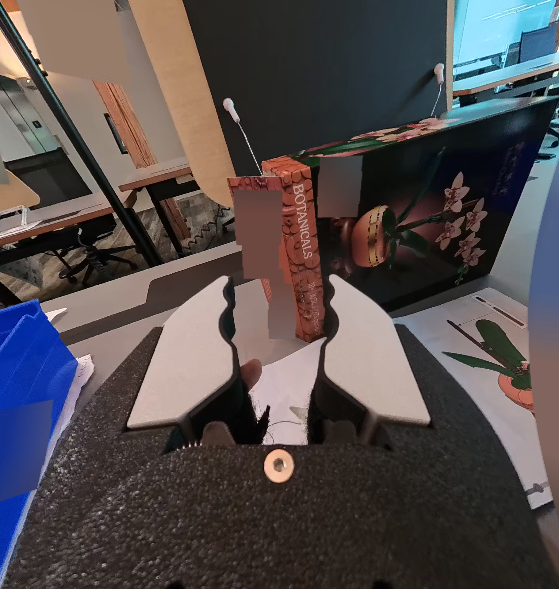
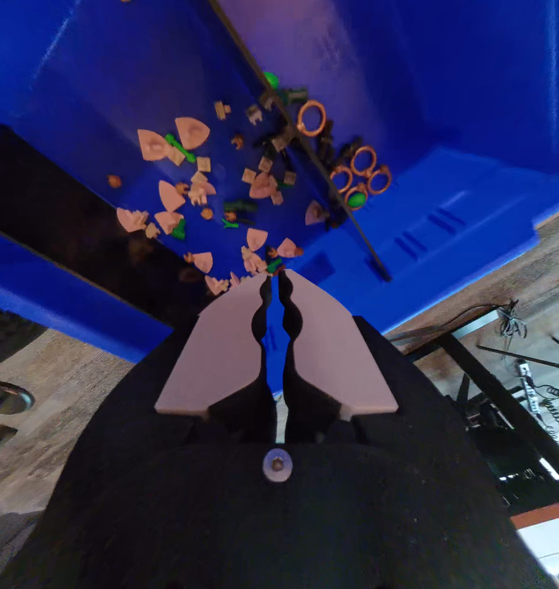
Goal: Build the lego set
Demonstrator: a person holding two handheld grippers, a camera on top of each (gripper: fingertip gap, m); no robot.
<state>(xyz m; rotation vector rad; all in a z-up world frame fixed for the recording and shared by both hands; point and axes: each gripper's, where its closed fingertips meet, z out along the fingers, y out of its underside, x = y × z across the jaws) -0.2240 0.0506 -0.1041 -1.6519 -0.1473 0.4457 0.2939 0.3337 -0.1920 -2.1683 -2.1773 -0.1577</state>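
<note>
In the right wrist view my right gripper (image 2: 275, 274) reaches into a blue bin (image 2: 431, 223). Its jaws are almost closed, pinching a small green piece (image 2: 274, 265) at the tips. Several loose pieces lie on the bin floor: pink petal shapes (image 2: 192, 132), copper rings (image 2: 311, 118), tan and green bits, and a long thin black rod (image 2: 306, 149). In the left wrist view my left gripper (image 1: 279, 283) is open and empty above the grey table, facing the upright set box (image 1: 431, 207). A person's fingertip (image 1: 252, 371) shows between its fingers, over white paper.
The open instruction booklet (image 1: 482, 366) lies on the table to the right of the left gripper. The blue bin (image 1: 23, 366) stands at its left. Desks and office chairs stand beyond the table edge. Cables and a black frame show at the lower right (image 2: 510, 398).
</note>
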